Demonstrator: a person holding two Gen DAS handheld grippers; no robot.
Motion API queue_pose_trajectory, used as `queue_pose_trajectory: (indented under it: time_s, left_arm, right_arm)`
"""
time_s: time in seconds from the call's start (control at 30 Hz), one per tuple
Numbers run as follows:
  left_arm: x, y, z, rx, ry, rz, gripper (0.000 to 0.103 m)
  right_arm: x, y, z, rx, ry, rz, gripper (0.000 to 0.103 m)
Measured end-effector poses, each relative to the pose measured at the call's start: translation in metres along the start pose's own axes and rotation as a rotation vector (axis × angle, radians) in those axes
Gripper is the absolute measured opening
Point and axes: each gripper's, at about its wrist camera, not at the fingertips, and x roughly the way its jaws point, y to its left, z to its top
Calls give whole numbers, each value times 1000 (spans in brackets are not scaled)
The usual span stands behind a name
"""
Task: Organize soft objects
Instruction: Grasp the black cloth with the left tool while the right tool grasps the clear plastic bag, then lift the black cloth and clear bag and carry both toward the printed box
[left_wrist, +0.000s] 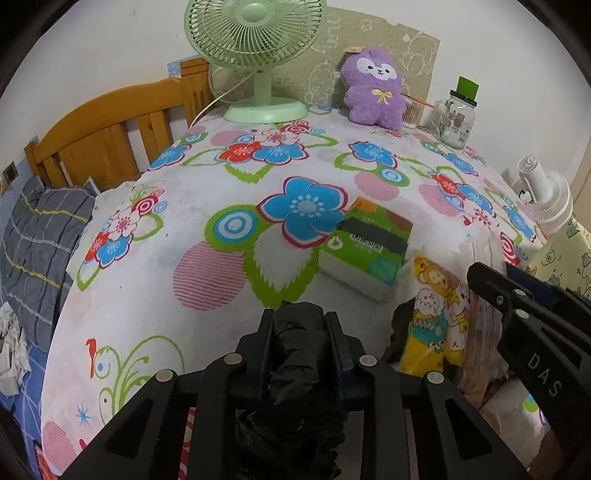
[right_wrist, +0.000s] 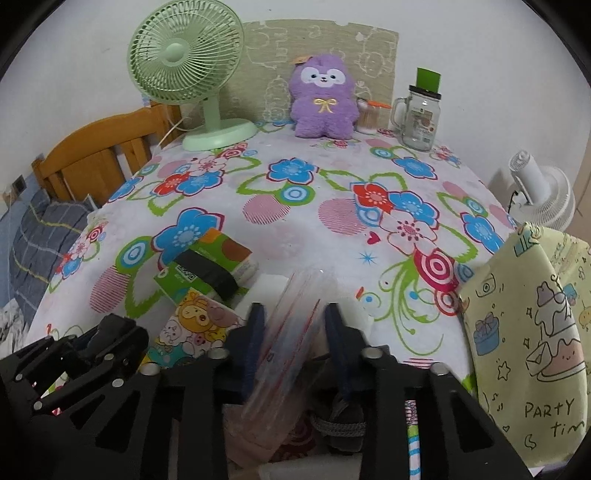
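My left gripper (left_wrist: 300, 325) is shut on a crumpled black plastic bag (left_wrist: 295, 354) over the near edge of the flowered tablecloth (left_wrist: 207, 258). My right gripper (right_wrist: 293, 321) is shut on a clear plastic bag (right_wrist: 284, 332) with red print; that gripper also shows in the left wrist view (left_wrist: 517, 306). A green tissue pack (left_wrist: 369, 243) lies in front of both, also in the right wrist view (right_wrist: 207, 266). A yellow cartoon packet (left_wrist: 436, 314) lies beside it, also in the right wrist view (right_wrist: 195, 325). A purple plush toy (right_wrist: 323, 98) sits at the back.
A green desk fan (right_wrist: 192, 74) stands at the back left. A glass jar mug (right_wrist: 417, 118) stands at the back right. A pale yellow "party time" bag (right_wrist: 532, 332) hangs at the right edge. A white fan (right_wrist: 543, 195) and a wooden bed frame (right_wrist: 96, 155) flank the table.
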Motion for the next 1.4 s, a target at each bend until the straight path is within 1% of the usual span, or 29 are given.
queue_pose_trajectory:
  time_s: [0.07, 0.17, 0.27, 0.73, 1.17, 1.4]
  left_arm:
    - [-2, -1, 3, 0, -9, -2, 24]
    - [-7, -3, 6, 3, -21, -10, 24]
    - [-11, -6, 8, 5, -34, -17, 24]
    - [-48, -26, 17, 33, -111, -37, 24]
    - [-97, -55, 19, 61, -212, -52, 24]
    - [-122, -76, 19, 82, -263, -64, 24]
  right_arm:
    - [0, 0, 1, -3, 0, 10, 24]
    - [-3, 2, 2, -9, -8, 21, 20]
    - [-7, 2, 3, -15, -14, 30, 18]
    - [-47, -5, 12, -8, -84, 38, 17]
    - [-102, -27, 15, 8, -171, 19, 17]
    - [-128, -45, 16, 17, -211, 9, 17]
